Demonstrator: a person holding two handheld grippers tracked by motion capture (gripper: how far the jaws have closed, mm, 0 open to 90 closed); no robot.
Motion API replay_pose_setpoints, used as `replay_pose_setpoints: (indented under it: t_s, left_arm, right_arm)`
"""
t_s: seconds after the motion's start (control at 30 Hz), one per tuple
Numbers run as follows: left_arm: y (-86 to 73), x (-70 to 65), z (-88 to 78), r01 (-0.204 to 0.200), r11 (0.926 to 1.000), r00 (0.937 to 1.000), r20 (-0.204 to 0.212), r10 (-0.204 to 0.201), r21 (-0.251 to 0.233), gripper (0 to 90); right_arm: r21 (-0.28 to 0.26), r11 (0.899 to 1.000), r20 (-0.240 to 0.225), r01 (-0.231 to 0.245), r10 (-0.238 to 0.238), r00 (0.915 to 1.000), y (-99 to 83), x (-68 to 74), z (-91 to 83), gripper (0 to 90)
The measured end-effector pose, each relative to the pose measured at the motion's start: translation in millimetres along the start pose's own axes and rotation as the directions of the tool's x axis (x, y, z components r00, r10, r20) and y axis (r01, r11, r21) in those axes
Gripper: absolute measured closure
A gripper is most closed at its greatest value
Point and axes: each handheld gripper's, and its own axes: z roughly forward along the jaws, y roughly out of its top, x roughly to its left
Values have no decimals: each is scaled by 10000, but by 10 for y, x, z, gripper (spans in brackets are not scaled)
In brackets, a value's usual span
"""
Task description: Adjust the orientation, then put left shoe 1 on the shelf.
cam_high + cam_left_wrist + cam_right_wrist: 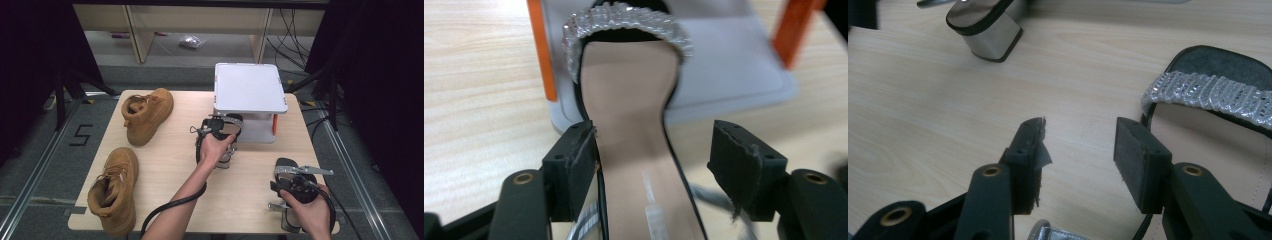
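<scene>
A black sandal (629, 95) with a rhinestone strap (624, 17) and a tan insole lies with its toe under a white stand (250, 87). In the high view this sandal (226, 156) is under my left hand. My left gripper (656, 167) is open around its waist: the left pad touches the sole's edge and the right pad stands apart from it. A second, matching sandal (1208, 95) lies at the table's front right. My right gripper (1080, 135) hovers open just left of it, with bare wood between its pads. In the high view the right gripper (295, 182) sits over that sandal (286, 165).
Two tan boots (147, 115) (115, 190) stand on the left half of the wooden table (165, 165). The white stand has orange legs (543, 50) and a grey base (734, 75). The first sandal's silver block heel (988, 30) lies ahead of the right gripper.
</scene>
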Motion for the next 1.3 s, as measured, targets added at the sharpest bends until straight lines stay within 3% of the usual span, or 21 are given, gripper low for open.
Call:
replay_pose_setpoints:
  t_s: [0.07,0.1,0.17,0.23,0.3,0.33,0.37,0.4,0.43,0.47,0.5,0.57,0.67,0.73,0.87,0.93,1.0,1.1,1.13,1.2,1.3]
  left_arm:
    - [7,28,-216,-159,9998,9992,363,164,-136,433]
    - [7,28,-216,-159,9998,9992,363,164,-136,503]
    - [30,47,-384,-580,9980,9958,691,596,-246,570]
    - [96,79,-620,-1208,9880,9876,891,1294,-958,750]
    - [129,78,-681,-1365,9820,9848,892,1487,-1303,829]
    - [211,69,-762,-1597,9645,9798,852,1808,-2105,861]
    - [265,71,-788,-1846,9521,9753,739,2080,-2438,888]
    - [265,71,-788,-1846,9521,9753,739,2080,-2438,891]
    - [383,75,-792,-2069,9274,9691,650,2381,-3115,893]
    - [383,75,-792,-2069,9274,9691,650,2381,-3115,894]
    - [495,90,-761,-2335,9030,9607,576,2714,-3608,894]
    - [559,100,-728,-2222,9014,9603,765,2683,-3716,895]
    - [668,111,-640,-2341,8975,9594,604,2754,-3736,895]
    - [717,119,-558,-2507,8963,9581,386,2837,-3658,895]
    - [724,150,-384,-2463,9097,9630,213,2686,-3344,895]
    - [712,161,-342,-2332,9079,9655,283,2588,-3483,895]
    - [733,145,-350,-2544,9115,9606,247,2769,-3231,895]
    - [738,143,-351,-2548,9136,9607,244,2764,-3171,895]
    - [738,144,-346,-2515,9128,9610,286,2749,-3219,895]
    - [740,151,-348,-2456,9156,9625,322,2694,-3183,895]
    - [739,134,-348,-2622,9120,9592,186,2822,-3156,895]
  right_arm:
    - [42,10000,157,27,-28,9999,13,12,-13,558]
    - [42,10000,157,27,-28,9999,13,12,-13,558]
    - [33,10000,114,57,-58,9999,17,22,-8,559]
    - [113,9999,115,-32,30,9999,28,37,-9,561]
    - [169,9999,17,-10,10,10000,38,43,-8,565]
    - [38,9999,122,155,-155,9998,43,37,16,572]
    - [86,9999,8,78,-78,10000,49,57,11,579]
    - [86,9999,8,78,-78,10000,49,57,11,579]
    - [-18,9994,52,343,-342,9994,53,70,50,598]
    - [-18,9994,52,343,-342,9994,53,70,50,598]
    - [-57,9992,-114,394,-394,9992,60,108,91,617]
    - [9,9992,-149,406,-405,9991,64,123,99,625]
    - [172,9996,-297,223,-218,9993,76,185,135,642]
    - [114,9986,-254,513,-510,9984,87,185,156,648]
    - [-65,9987,-473,500,-503,9976,72,234,179,669]
    - [105,9969,-295,776,-773,9966,71,241,163,679]
    - [128,9979,-478,632,-626,9969,67,292,191,701]
    - [79,9989,-547,460,-455,9975,75,341,205,749]
    - [-2,9954,-479,962,-961,9942,102,326,210,788]
    - [94,9979,-595,638,-632,9962,133,414,244,842]
    - [376,9941,-773,1018,-986,9921,200,521,398,900]
